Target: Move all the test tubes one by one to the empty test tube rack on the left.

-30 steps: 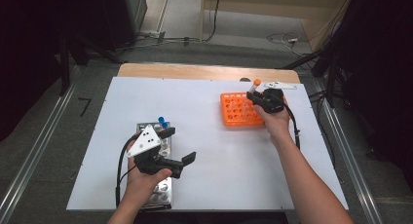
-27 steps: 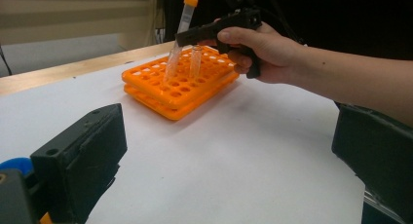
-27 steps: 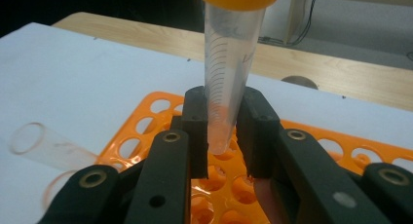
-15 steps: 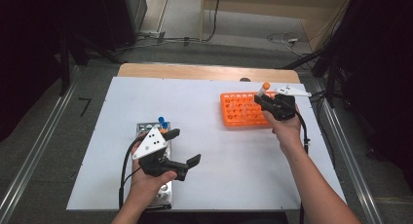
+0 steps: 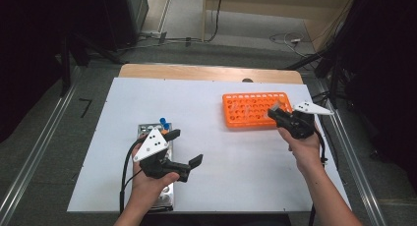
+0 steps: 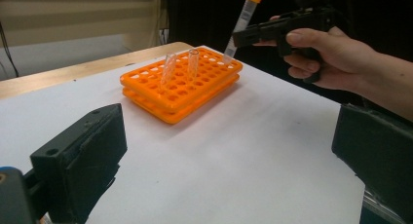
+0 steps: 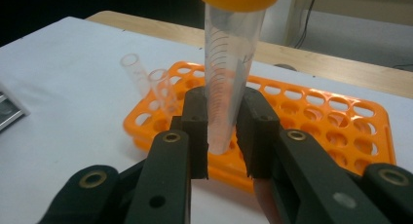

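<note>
My right gripper (image 7: 226, 136) is shut on a clear tube with an orange cap (image 7: 229, 73), held upright just above the near edge of the orange rack (image 7: 311, 117). In the left gripper view the same capped tube (image 6: 242, 24) hangs over the rack's right corner (image 6: 182, 83). Two clear uncapped tubes (image 6: 170, 68) lean in the rack. In the high view my right gripper (image 5: 276, 114) is at the right end of the orange rack (image 5: 246, 110). My left gripper (image 5: 183, 150) stands open and empty over the white table, right of the metal rack (image 5: 164, 196).
The metal rack holds blue-capped tubes (image 5: 163, 123) at its far end. A white board (image 5: 216, 152) covers the table, with bare room between the two racks. The table's right edge runs close to my right hand. A wooden strip (image 5: 196, 71) lies along the far edge.
My right gripper has carried the orange-capped tube to the right and toward the person, from over the rack's right part to its right end. The left gripper has barely shifted.
</note>
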A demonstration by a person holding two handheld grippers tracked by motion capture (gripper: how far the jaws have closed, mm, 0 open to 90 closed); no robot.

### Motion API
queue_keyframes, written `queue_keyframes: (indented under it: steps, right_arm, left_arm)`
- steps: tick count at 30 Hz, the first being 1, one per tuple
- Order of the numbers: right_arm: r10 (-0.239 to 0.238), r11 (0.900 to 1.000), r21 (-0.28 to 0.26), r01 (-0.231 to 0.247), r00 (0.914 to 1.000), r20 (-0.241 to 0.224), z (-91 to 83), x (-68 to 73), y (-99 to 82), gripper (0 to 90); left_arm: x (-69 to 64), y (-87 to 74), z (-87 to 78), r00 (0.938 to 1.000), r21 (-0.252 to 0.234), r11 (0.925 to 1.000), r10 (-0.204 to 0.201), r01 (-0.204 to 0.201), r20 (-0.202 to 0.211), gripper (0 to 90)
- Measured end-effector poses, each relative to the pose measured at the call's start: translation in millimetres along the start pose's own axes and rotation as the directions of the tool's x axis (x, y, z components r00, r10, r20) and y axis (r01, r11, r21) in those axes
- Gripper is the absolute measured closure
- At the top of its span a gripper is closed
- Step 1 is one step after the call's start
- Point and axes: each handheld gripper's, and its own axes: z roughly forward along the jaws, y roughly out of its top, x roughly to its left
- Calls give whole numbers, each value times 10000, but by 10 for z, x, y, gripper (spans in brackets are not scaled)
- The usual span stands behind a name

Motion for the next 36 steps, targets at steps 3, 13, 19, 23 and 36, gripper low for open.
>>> queue_keyframes:
  steps: [3, 13, 19, 23, 36]
  right_arm:
    - [-132, 9999, -19, 132, 9996, -235, -111, 65, -46, 728]
    - [-546, 9984, 84, 562, 9891, -1371, -298, 418, -218, 728]
    - [-925, 9950, 196, 984, 9753, -2006, -282, 654, -261, 728]
    - [-1149, 9916, 314, 1256, 9653, -2346, -242, 793, -291, 728]
    - [-1487, 9855, 336, 1661, 9428, -2984, -194, 1041, -336, 728]
  left_arm:
    - [-4, 0, 13, 10000, 12, 10000, 21, -21, -17, 0]
    - [-36, 33, 88, 9999, -38, 10000, 65, -64, 150, 12]
    - [-57, 54, 127, 9996, -87, 9999, 148, -146, 252, 56]
    - [-75, 56, 161, 9994, -109, 9998, 186, -183, 294, 95]
    - [-209, 55, 280, 9979, 69, 9981, 610, -612, 222, 309]
